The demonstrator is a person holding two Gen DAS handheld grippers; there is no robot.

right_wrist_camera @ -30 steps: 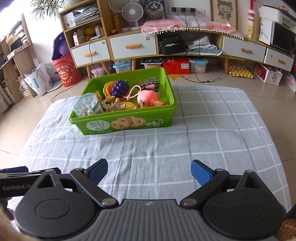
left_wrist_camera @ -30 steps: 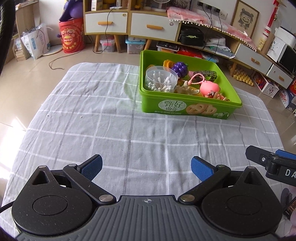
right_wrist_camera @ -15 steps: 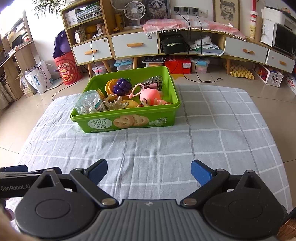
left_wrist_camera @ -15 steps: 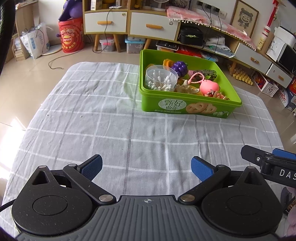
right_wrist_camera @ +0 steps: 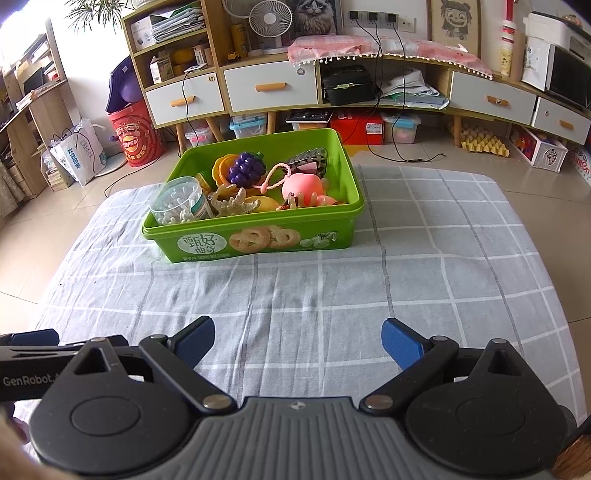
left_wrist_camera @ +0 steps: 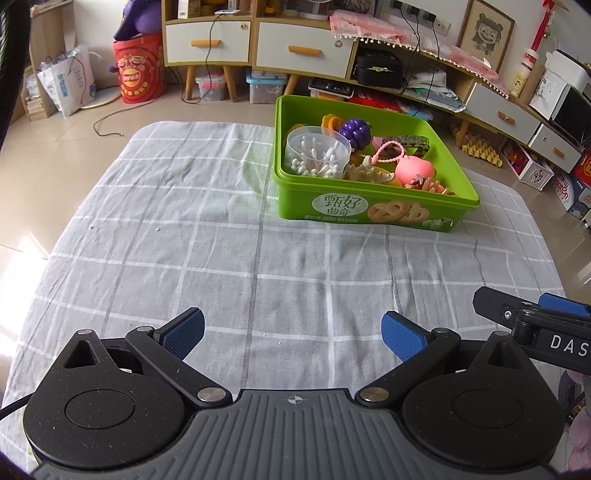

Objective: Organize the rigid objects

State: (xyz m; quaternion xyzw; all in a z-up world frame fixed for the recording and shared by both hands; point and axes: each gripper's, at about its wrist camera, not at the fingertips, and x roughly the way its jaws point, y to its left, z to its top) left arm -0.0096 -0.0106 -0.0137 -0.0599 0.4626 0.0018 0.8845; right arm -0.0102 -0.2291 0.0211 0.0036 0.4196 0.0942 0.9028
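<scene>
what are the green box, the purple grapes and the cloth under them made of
Green box: glossy moulded plastic, judging by its smooth sheen and printed label. Purple grapes: hard shiny plastic, with highlights on each bead. Cloth: matte woven fabric, probably cotton, creased and checked.

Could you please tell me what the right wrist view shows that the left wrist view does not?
Only the right wrist view shows the white desk fan, the cat picture and the potted plant. Only the left wrist view shows the cable on the floor left of the cloth. Both show the green box of toys on the checked cloth, and open, empty grippers.
</scene>
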